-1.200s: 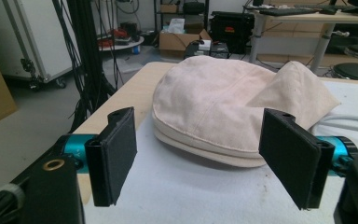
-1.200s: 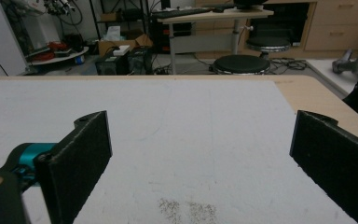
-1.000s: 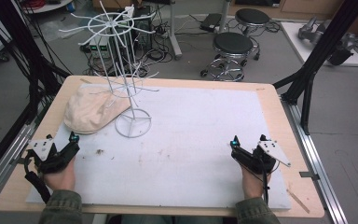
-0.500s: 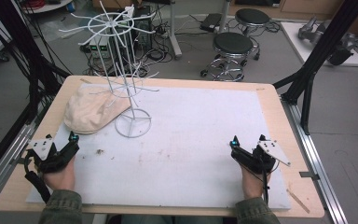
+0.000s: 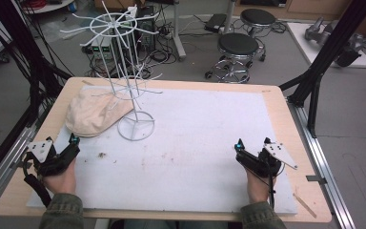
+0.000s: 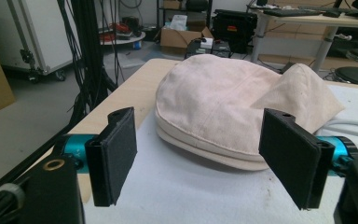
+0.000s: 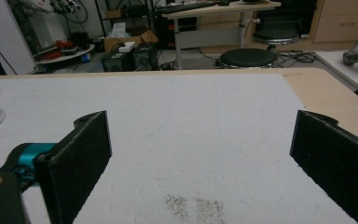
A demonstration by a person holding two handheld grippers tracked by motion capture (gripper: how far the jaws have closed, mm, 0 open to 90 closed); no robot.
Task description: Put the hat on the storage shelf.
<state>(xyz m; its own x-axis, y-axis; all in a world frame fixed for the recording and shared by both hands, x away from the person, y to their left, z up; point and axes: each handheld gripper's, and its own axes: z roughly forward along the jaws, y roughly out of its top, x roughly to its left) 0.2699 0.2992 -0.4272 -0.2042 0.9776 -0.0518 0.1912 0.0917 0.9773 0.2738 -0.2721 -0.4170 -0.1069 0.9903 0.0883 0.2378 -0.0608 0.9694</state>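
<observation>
A cream cloth cap (image 5: 94, 114) lies on the far left part of the table, its soft crown rumpled and folded toward the right, a stitched brim edge facing the left gripper (image 6: 205, 158). In the left gripper view the cap (image 6: 233, 105) sits just ahead of the two black jaws, which stand wide apart with nothing between them. The cap's right edge lies against the round base of a white wire rack (image 5: 126, 81), whose thin stem rises to rings of spokes.

The right gripper (image 7: 200, 158) rests near the right front of the table, well apart from the cap, its jaws also spread wide and empty. From above, each gripper (image 5: 62, 151) is held in a hand at the near edge, left gripper at left, right gripper (image 5: 253, 151) at right.

A white mat (image 5: 205, 143) covers most of the pale wooden table (image 5: 286, 109); it carries faint smudges and a patch of dark specks (image 7: 193, 205). Beyond the table stand two black round stools (image 5: 238, 45), tangled cables on a grey floor, and black frame posts at both sides.
</observation>
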